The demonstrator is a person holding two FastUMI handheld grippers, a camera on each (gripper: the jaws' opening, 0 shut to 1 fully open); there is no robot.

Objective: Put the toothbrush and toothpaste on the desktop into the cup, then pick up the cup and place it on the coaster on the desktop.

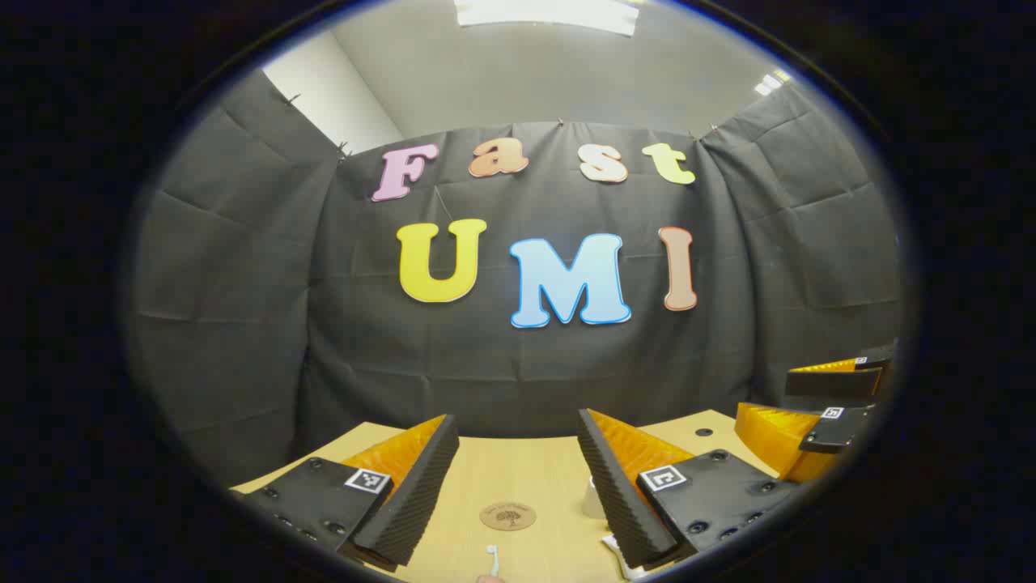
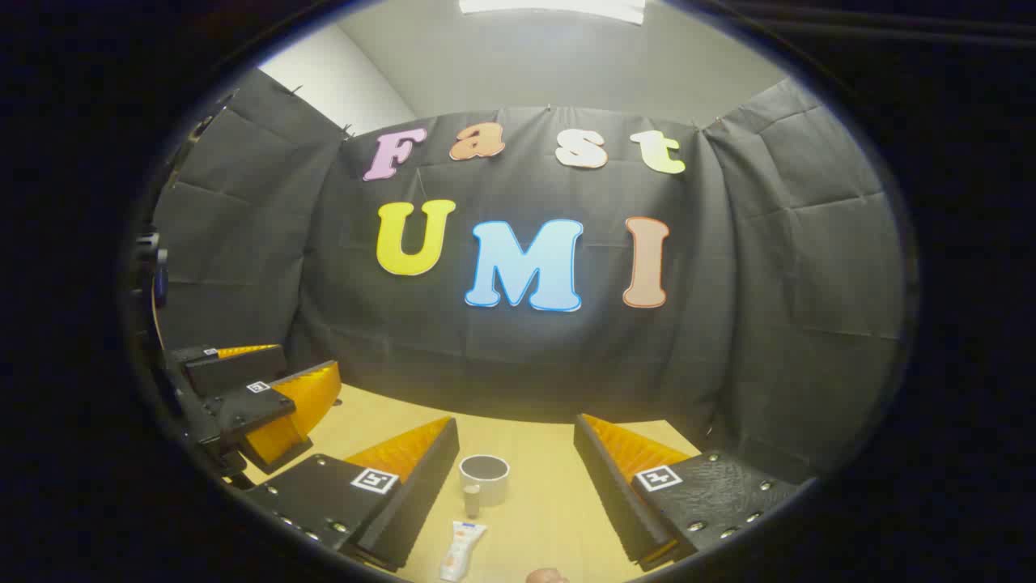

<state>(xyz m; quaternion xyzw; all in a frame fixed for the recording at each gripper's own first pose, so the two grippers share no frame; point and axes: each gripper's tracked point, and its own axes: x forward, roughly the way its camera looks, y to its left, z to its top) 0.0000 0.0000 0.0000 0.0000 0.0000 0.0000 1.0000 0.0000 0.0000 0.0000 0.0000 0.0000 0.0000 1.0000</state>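
Paste (image 2: 462,551) is lying flat on the desk (image 2: 542,502), cap toward the cup (image 2: 484,478) just beyond it, between the spread jaws of the right gripper (image 2: 518,486), which is holding nothing. Likely light, soft and slippery, it is best pinched across the body near the cap. In the left gripper view the brush (image 1: 491,559) is lying near the coaster (image 1: 507,516), thin and stiff; the left gripper (image 1: 518,486) is likewise gaping empty.

1. Your left gripper (image 1: 518,478) has wedge-shaped fingers (image 1: 409,494) with ribbed inner faces.
2. Your right gripper (image 2: 518,478) carries black plates with screws and a square black-and-white marker (image 2: 374,480) on each finger.
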